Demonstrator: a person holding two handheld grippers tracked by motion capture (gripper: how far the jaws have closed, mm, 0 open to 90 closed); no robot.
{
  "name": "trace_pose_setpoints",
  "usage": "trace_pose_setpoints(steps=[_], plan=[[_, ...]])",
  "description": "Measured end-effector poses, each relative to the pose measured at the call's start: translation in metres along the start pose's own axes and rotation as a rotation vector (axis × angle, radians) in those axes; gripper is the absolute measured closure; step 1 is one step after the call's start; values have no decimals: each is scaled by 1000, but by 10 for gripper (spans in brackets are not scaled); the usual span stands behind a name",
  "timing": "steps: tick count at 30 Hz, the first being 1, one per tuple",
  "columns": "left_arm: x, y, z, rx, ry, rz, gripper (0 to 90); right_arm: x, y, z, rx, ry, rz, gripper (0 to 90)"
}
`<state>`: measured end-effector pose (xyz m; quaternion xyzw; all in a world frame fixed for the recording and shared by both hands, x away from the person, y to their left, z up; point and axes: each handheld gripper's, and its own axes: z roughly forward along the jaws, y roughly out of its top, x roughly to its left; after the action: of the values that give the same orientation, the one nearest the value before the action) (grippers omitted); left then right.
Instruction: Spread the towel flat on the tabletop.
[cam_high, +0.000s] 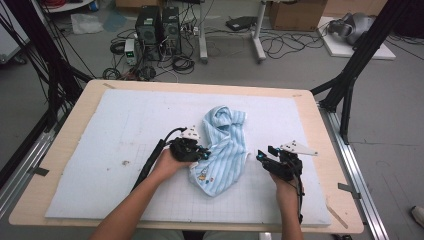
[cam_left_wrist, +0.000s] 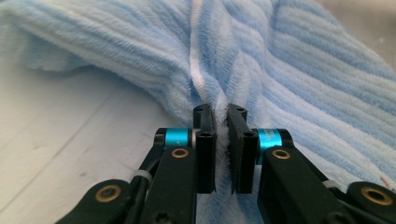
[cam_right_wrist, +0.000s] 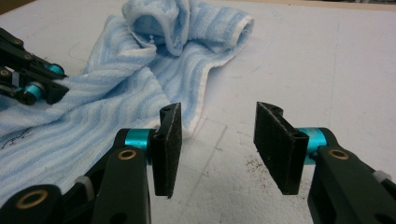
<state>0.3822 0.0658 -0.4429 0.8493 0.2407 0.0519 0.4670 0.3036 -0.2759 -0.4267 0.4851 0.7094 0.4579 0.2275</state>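
A person sits at a table (cam_high: 65, 165) covered by a pale grid-marked mat (cam_high: 125, 130), with a crumpled blue-and-white striped towel (cam_high: 222, 150) lying near the mat's centre, its bunched end toward 12 o'clock and its flatter end toward 6 o'clock. The left gripper (cam_high: 204, 153) has its jaws pressed together on a fold of the towel's left edge, seemingly to lift or spread the cloth from that side. The right gripper (cam_high: 261, 156) rests on the mat just off the towel's right edge at about 3 o'clock, its jaws spread with nothing between them, probably poised to take the opposite edge. The left gripper view, close up, shows plush towel (cam_left_wrist: 280, 70) pile squeezed into the narrow gap between the left gripper (cam_left_wrist: 221, 140) jaws, which the high view cannot resolve. The right gripper view shows the right gripper (cam_right_wrist: 218, 140) open over bare mat, with the towel (cam_right_wrist: 116, 107) rim short of its near jaw, at 10 o'clock.
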Motion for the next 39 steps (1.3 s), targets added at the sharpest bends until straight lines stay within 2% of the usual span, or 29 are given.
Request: trace_pose_setpoints(steps=[1, 2, 6, 9, 11, 15, 19, 21, 24, 26, 29, 30, 31, 32, 33, 34, 35, 36, 37, 38, 39], plan=[[2, -1, -4, -23, 2, -19, 829, 0, 0, 0, -1, 2, 5, 515], [4, -3, -10, -73, 16, -35, 829, 0, 1, 0, -5, 3, 1, 515], [12, -7, -31, -148, 39, -75, 827, 2, 3, 3, -6, 9, 10, 515], [16, -10, -44, -166, 70, -82, 825, 5, 5, 7, -1, 13, 11, 515], [19, -16, -52, -183, 103, -101, 824, 6, 6, 11, 2, 13, 13, 515], [22, -27, -69, -208, 159, -128, 824, 9, 7, 18, 5, 17, 37, 515], [27, -40, -82, -196, 192, -151, 821, 15, 10, 30, 8, 36, 50, 511], [29, -46, -87, -211, 216, -163, 819, 21, 13, 37, 15, 52, 50, 505], [30, -54, -93, -218, 223, -183, 814, 33, 19, 52, 30, 78, 61, 483], [30, -58, -94, -221, 222, -192, 812, 44, 21, 67, 64, 97, 79, 456], [30, -62, -96, -238, 222, -202, 809, 63, 20, 93, 132, 110, 66, 411], [30, -63, -96, -234, 222, -199, 806, 69, 19, 100, 150, 107, 64, 405], [30, -63, -97, -234, 219, -202, 802, 75, 22, 106, 171, 86, 39, 379], [30, -63, -98, -238, 220, -201, 802, 79, 24, 110, 163, 88, 36, 378], [30, -64, -98, -243, 220, -204, 802, 83, 26, 113, 161, 95, 38, 392], [31, -64, -99, -243, 223, -201, 803, 88, 28, 117, 183, 83, 9, 462], [31, -64, -100, -246, 226, -201, 804, 93, 28, 121, 217, 50, -62, 548], [31, -65, -102, -252, 232, -203, 809, 97, 28, 122, 223, 16, -127, 628], [32, -66, -104, -254, 238, -206, 811, 98, 29, 123, 229, 29, -170, 796], [33, -67, -106, -256, 245, -208, 818, 97, 30, 122, 235, 51, -165, 830], [34, -69, -108, -254, 252, -212, 823, 95, 30, 122, 237, 59, -187, 851]])
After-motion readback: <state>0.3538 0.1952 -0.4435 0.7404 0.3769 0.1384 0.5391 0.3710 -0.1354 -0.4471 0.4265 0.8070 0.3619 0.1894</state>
